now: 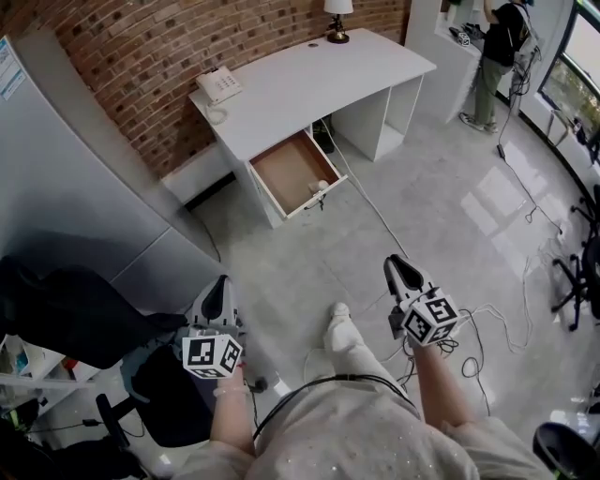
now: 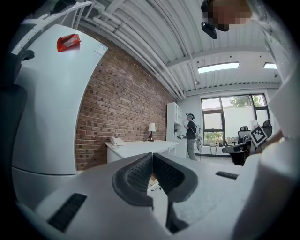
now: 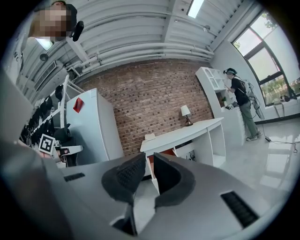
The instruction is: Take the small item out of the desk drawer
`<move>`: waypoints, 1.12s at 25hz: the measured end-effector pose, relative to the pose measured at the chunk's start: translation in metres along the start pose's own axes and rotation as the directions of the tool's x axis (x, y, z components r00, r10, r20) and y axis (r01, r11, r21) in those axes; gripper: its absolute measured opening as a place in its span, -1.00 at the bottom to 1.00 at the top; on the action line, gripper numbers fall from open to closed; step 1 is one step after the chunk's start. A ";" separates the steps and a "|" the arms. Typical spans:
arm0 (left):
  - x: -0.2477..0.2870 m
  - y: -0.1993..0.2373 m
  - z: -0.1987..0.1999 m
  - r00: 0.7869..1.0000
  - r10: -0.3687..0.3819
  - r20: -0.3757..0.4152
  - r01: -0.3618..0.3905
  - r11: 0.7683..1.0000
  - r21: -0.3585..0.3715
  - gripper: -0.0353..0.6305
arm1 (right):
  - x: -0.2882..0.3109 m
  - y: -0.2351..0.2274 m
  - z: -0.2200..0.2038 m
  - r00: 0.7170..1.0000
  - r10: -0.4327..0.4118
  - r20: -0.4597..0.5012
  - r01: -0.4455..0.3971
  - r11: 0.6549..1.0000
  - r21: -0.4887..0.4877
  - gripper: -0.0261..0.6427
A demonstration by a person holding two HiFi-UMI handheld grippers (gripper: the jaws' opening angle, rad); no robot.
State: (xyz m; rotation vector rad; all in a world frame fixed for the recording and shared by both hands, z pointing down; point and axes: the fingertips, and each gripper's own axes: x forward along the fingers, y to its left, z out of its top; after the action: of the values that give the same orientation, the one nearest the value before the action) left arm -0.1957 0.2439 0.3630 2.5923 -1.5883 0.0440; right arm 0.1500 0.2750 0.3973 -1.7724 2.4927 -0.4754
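Beyond a floor cable [image 1: 370, 202] stands the open drawer [image 1: 286, 171]; left gripper [image 1: 222, 281] jaws together, right gripper [image 1: 395, 262] jaws slightly parted.

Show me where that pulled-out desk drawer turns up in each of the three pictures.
Head view: the drawer is upper centre, open below the white desk.
Left gripper view: only a brown sliver of the drawer shows, low centre, behind the left gripper.
Right gripper view: the drawer is at centre, just above the right gripper.
Shared landmark: the table lamp on the desk.
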 end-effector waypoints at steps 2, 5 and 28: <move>0.020 0.002 0.001 1.000 -0.004 -0.014 0.004 1.000 0.008 -0.88 | 0.019 -0.009 0.004 1.000 0.014 -0.010 -0.014 1.000 0.005 -0.69; 0.053 0.004 0.005 1.000 -0.005 -0.025 0.006 1.000 0.026 -0.88 | 0.049 -0.024 0.009 0.999 0.036 -0.030 -0.036 0.999 0.008 -0.65; 0.231 0.000 -0.015 0.995 0.007 -0.101 -0.013 0.999 -0.049 -0.88 | 0.209 -0.123 -0.010 0.962 0.169 -0.214 -0.148 0.983 0.109 -0.58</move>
State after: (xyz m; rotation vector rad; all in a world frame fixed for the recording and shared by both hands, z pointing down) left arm -0.0898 0.0408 0.3962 2.5024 -1.5477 0.1324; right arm 0.1892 0.0462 0.4691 -1.5478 2.6814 -0.8029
